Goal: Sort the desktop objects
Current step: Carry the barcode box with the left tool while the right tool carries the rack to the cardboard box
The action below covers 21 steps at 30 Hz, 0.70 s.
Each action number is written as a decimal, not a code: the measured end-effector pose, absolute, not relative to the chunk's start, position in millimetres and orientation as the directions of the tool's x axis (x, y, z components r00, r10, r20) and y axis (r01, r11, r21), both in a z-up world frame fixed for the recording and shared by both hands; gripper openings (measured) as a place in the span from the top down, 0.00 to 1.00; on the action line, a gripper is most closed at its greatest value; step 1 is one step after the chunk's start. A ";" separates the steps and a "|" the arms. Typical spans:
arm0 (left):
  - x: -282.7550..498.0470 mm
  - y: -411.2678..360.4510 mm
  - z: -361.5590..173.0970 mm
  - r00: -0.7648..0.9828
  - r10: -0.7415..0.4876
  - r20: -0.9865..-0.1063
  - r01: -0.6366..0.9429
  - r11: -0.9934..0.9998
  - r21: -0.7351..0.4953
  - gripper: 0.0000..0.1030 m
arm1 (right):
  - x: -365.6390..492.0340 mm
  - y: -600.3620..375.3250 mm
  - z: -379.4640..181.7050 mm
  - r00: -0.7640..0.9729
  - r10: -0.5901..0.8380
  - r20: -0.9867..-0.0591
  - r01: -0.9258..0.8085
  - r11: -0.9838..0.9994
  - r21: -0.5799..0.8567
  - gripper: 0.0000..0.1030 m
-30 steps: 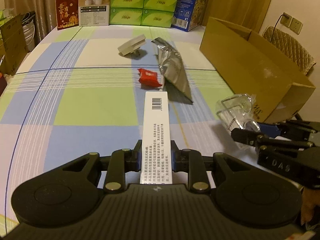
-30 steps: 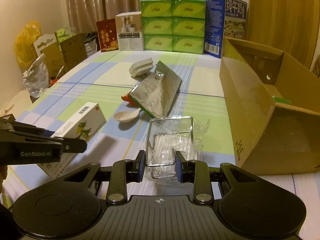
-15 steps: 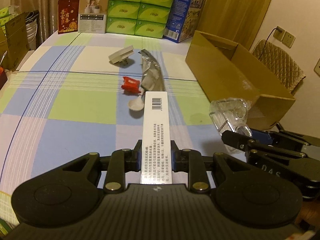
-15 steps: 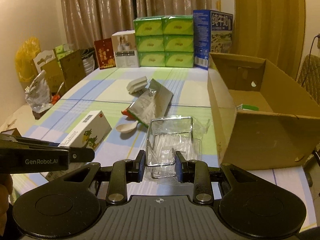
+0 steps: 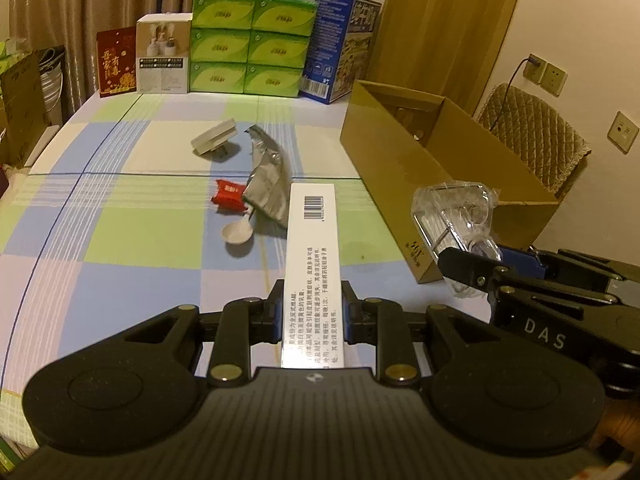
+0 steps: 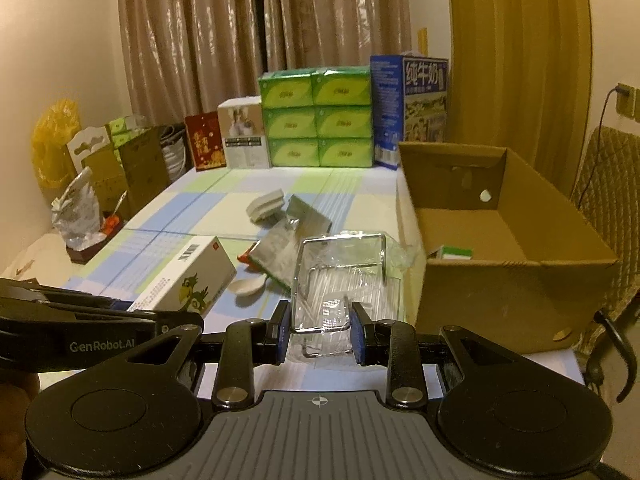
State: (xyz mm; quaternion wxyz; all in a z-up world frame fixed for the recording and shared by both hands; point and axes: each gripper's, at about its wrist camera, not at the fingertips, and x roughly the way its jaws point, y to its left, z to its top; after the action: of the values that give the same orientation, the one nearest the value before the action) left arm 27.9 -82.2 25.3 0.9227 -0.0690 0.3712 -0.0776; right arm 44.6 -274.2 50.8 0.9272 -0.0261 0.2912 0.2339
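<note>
Cargo, left: I am holding a white medicine carton (image 5: 313, 256) in the left tool (image 5: 313, 316), fingers closed narrow on its near end, barcode end pointing away, raised off the checked surface (image 5: 120, 240).
Cargo, right: I am gripping a clear plastic packet with a wire rack inside (image 6: 342, 276) in the right tool (image 6: 320, 334), fingers pinched onto its near edge; it is hanging just beside the near-left corner of the cardboard box (image 6: 516, 280).
Step, as I judge it: I am carrying both items toward the open box to drop them in.
Doing it well: I am thinking the right tool should go first, since it is nearer; lift the packet clear of the box wall before moving across, as the loose wrap could snag on the rim. Release only once the load is over the box floor. Keep the long carton level so its far end is not swinging into the other tool.
Left to sort: a white spoon (image 5: 238, 232), a red sachet (image 5: 229, 196), a silver foil pouch (image 5: 266, 184) and a pale clip-like piece (image 5: 214, 140) are lying mid-surface.
Only the right view: the box floor, with a small green-and-white item (image 6: 456, 253) already inside, and the parrot picture on the carton's side (image 6: 192, 289).
Only the left view: the carton's printed top face and how squarely the fingers are seating on it.
</note>
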 end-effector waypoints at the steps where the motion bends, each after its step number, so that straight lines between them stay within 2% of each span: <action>1: 28.0 -84.3 27.0 0.713 -0.197 -0.673 0.096 0.978 -0.185 0.79 | 44.1 -276.2 52.5 0.724 0.416 -0.550 -0.448 0.890 0.085 0.73; 21: 40.4 -130.8 52.9 0.719 -0.272 -0.640 0.196 0.962 -0.189 0.79 | 55.5 -334.8 87.8 0.794 0.346 -0.500 -0.367 0.928 0.059 0.73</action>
State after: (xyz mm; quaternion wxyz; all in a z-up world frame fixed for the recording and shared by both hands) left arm 40.4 -130.8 52.9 0.9255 -0.0540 0.3529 -0.1264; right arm 55.5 -334.8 87.8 0.9470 -0.0206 0.2597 0.1881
